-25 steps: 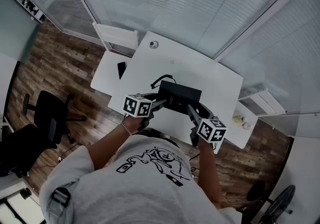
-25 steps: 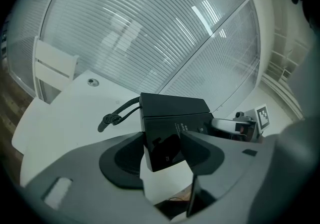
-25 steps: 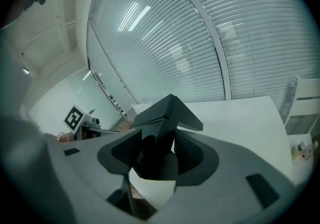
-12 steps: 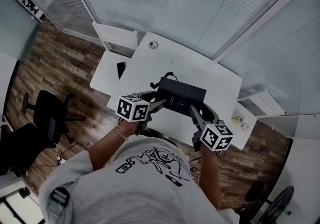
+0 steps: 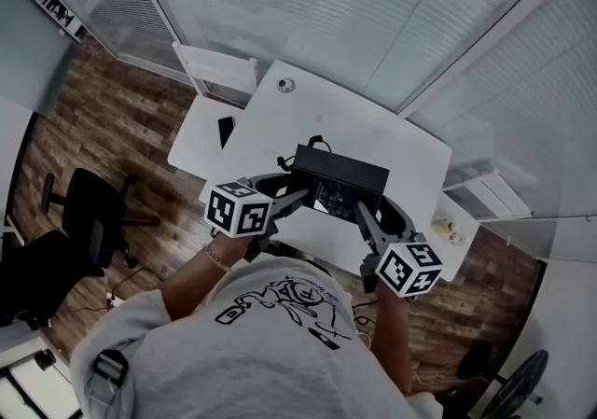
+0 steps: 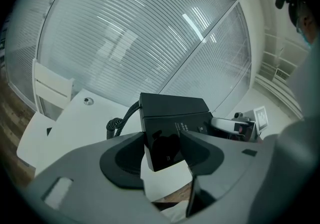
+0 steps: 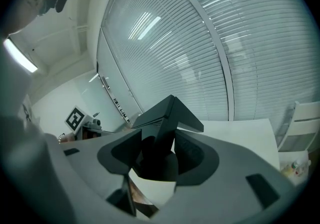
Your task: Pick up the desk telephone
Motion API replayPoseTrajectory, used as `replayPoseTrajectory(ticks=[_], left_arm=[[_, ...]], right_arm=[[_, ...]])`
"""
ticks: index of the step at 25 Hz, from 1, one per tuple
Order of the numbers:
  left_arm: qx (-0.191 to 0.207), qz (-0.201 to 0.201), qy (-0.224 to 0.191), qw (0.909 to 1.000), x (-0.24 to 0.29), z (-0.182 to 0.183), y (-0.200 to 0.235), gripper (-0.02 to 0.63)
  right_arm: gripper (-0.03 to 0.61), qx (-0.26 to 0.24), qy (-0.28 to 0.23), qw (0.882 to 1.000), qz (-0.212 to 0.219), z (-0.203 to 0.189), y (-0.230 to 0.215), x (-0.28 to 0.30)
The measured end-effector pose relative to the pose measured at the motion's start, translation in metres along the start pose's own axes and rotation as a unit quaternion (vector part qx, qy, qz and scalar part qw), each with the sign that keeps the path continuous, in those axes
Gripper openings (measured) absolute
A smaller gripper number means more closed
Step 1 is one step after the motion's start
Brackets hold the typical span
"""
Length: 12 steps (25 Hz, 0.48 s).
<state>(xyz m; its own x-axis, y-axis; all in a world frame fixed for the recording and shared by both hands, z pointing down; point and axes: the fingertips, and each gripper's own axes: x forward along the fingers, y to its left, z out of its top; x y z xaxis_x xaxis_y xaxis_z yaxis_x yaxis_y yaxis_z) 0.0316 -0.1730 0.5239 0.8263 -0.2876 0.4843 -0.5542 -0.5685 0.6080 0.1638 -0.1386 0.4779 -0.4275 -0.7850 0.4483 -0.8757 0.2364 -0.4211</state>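
Gripping desk telephone point(image 5: 338, 180) — left tongs point(image 5: 300, 196), right tongs point(image 5: 364, 212), apparently clear of table point(image 5: 326, 118)

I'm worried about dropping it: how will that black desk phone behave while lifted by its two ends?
The desk telephone looks rigid, so it probably won't flex between the left hand-held gripper and right hand-held gripper. Its glossy side may slip. The coiled cord will likely dangle.

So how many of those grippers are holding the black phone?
2. The left gripper clamps the left end of the desk telephone, its jaws having just tightened slightly. The right gripper clamps the right end. No others show.
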Motion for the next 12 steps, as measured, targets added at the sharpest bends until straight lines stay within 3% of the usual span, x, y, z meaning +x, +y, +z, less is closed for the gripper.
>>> replayPoseTrajectory(ticks=[12], left_arm=[[0.009,-0.005,-0.008,0.9999,-0.0097,0.0091,-0.0102,0.218]], right_arm=[[0.192,-0.014,-0.023,1.0,-0.001,0.0112,0.0108,-0.0109]])
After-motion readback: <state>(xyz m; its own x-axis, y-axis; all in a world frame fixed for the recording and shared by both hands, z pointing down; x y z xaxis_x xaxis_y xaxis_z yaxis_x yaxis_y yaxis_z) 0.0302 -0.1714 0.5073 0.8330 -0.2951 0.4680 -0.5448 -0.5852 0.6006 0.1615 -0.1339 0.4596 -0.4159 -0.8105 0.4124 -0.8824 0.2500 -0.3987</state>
